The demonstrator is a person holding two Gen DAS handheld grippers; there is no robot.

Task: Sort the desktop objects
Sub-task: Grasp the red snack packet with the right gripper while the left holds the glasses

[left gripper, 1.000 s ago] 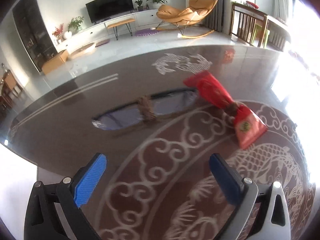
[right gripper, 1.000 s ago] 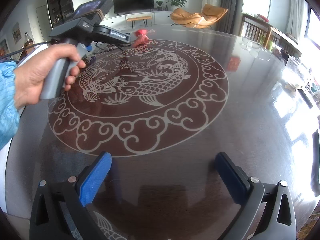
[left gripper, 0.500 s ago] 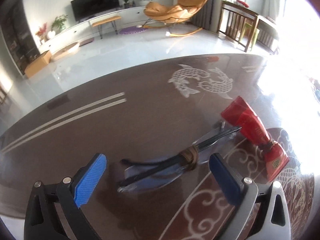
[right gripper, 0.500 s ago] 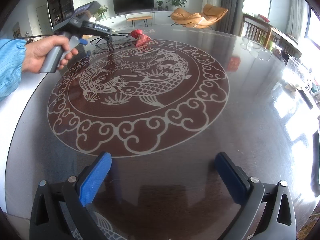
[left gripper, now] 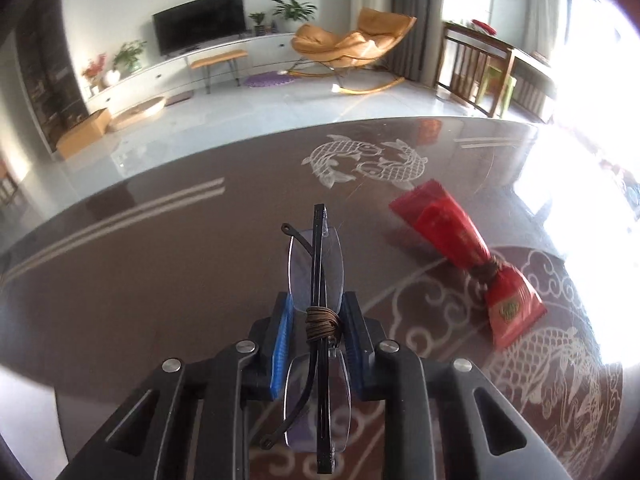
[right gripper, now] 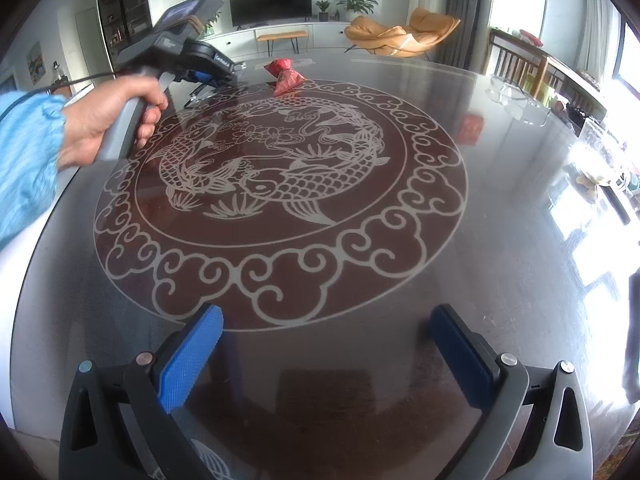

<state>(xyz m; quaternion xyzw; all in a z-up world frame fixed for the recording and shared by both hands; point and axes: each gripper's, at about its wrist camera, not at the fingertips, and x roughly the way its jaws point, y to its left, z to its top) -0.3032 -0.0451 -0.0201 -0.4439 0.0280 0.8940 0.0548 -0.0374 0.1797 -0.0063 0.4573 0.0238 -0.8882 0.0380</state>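
Left gripper [left gripper: 315, 326] pinching folded glasses [left gripper: 316, 276] at the middle, over the table [left gripper: 140, 280]. Right gripper [right gripper: 326, 354] spread, holding nothing. Picking-up step, probably. Next: lift gently, carry to their spot.

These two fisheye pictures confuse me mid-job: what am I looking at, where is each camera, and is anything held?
No robot arm here: a person holds a handheld two-finger tool in each hand, and a camera on each tool looks forward along its fingers. The left wrist view shows the left tool shut on folded glasses, gripped at the middle where brown cord is wrapped. Beside them on the dark glass table lies a red packet. The right wrist view shows the right tool open and empty over the table's fish pattern, with the person's hand holding the left tool further back.
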